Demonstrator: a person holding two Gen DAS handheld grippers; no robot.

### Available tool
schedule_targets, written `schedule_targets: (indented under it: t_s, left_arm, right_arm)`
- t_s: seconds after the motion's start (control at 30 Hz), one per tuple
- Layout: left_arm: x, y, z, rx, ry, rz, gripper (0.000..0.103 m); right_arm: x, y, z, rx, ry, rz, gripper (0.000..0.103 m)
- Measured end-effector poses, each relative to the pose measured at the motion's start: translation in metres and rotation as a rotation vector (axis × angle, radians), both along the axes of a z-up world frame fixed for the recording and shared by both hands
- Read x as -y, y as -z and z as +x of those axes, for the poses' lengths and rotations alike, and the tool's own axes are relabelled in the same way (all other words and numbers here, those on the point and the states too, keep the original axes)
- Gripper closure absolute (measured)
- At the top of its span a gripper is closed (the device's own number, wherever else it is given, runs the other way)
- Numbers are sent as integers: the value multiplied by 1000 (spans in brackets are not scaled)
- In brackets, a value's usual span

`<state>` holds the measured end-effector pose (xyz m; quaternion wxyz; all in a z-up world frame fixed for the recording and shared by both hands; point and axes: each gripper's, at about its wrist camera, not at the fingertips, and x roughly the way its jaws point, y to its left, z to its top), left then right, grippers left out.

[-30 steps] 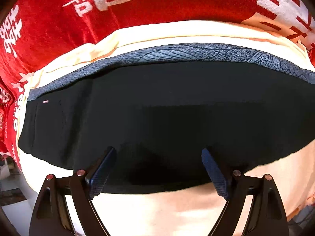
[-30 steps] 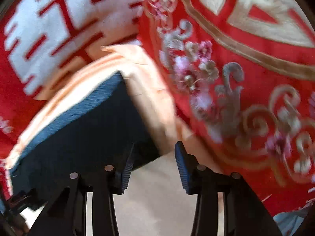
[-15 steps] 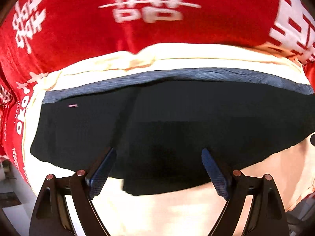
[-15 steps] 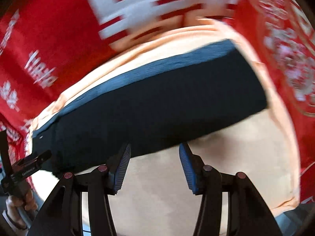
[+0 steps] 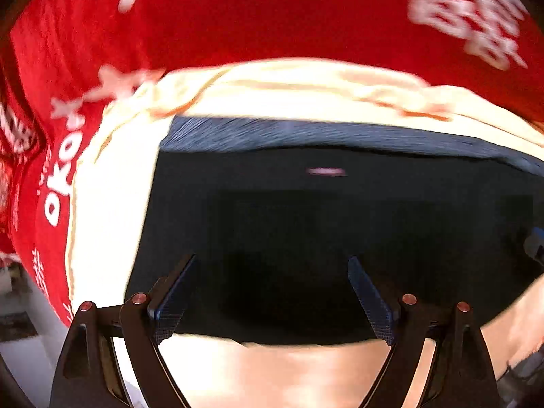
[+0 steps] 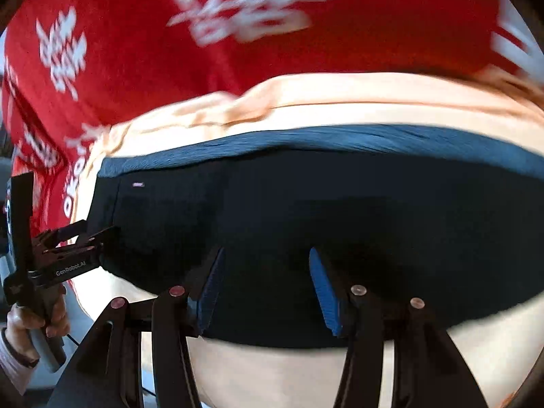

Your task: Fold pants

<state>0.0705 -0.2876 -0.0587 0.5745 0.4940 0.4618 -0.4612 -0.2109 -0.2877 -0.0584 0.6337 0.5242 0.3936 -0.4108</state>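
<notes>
Black pants [image 5: 306, 238] folded flat on cream sheet [image 5: 108, 210], left gripper [image 5: 272, 292] spread wide, right gripper [image 6: 265, 289] parted, both seemingly empty over near edge

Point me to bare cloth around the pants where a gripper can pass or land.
Free: cream cloth nearer than the pants; cream strip beyond their end, toward the red quilt; narrow cream band past the blue waistband. Crowded: the end beside the left gripper.

Red printed cover [image 5: 272, 17]; cream cloth [image 5: 108, 204] on it; black pants [image 6: 306, 210] atop.
</notes>
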Motion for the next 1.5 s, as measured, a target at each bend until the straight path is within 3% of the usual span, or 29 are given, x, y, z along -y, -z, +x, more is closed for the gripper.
schedule_targets:
  t_s: [0.1, 0.13, 0.2, 0.33, 0.47, 0.7, 0.73, 0.77, 0.8, 0.9, 0.97, 1.03, 1.2, 1.37, 1.43, 1.5]
  left_arm:
    - [-4, 24, 31, 8, -7, 14, 14]
    - [-8, 30, 38, -8, 6, 9, 13]
    - [-15, 34, 48, -34, 26, -18, 3]
    - [-18, 43, 65, -115, 26, -31, 0]
    - [-18, 46, 67, -107, 61, -39, 0]
    - [-15, 48, 71, -116, 76, -39, 0]
    - [-20, 38, 58, -117, 83, -36, 0]
    - [-18, 37, 58, -119, 96, -32, 0]
    - [-17, 36, 58, -119, 110, -30, 0]
    - [-16, 34, 62, -125, 156, -35, 0]
    - [-17, 36, 63, -130, 180, -49, 0]
    - [-19, 36, 62, -124, 191, -55, 0]
    - [-22, 26, 58, -90, 179, -23, 0]
    - [-22, 1, 32, -116, 209, -72, 0]
    - [-16, 3, 15, -127, 225, -75, 0]
    - [-11, 12, -1, -85, 264, -59, 0]
  right_arm:
    - [-15, 1, 3, 82, 68, 35, 48]
    - [-23, 3, 1, 115, 91, 60, 48]
    - [-47, 11, -3, 207, 130, 123, 48]
    - [-89, 31, -3, 273, 202, 196, 48]
    - [-95, 47, -10, 337, 333, 202, 48]
    - [-80, 57, -7, 417, 400, 237, 47]
    - [-72, 53, -4, 410, 400, 238, 62]
    - [-66, 46, -3, 390, 378, 213, 88]
    - [-64, 37, -1, 388, 362, 186, 93]
    - [-82, 30, -8, 325, 329, 166, 94]
    - [-101, 51, -10, 254, 332, 224, 95]
    - [-111, 55, -19, 307, 377, 229, 94]
    - [-117, 23, -19, 224, 272, 227, 80]
    - [-83, -13, -37, 124, 255, 63, 80]
    - [-62, -2, -36, 75, 236, 65, 80]
    - [-63, 21, -33, -20, 187, 117, 81]
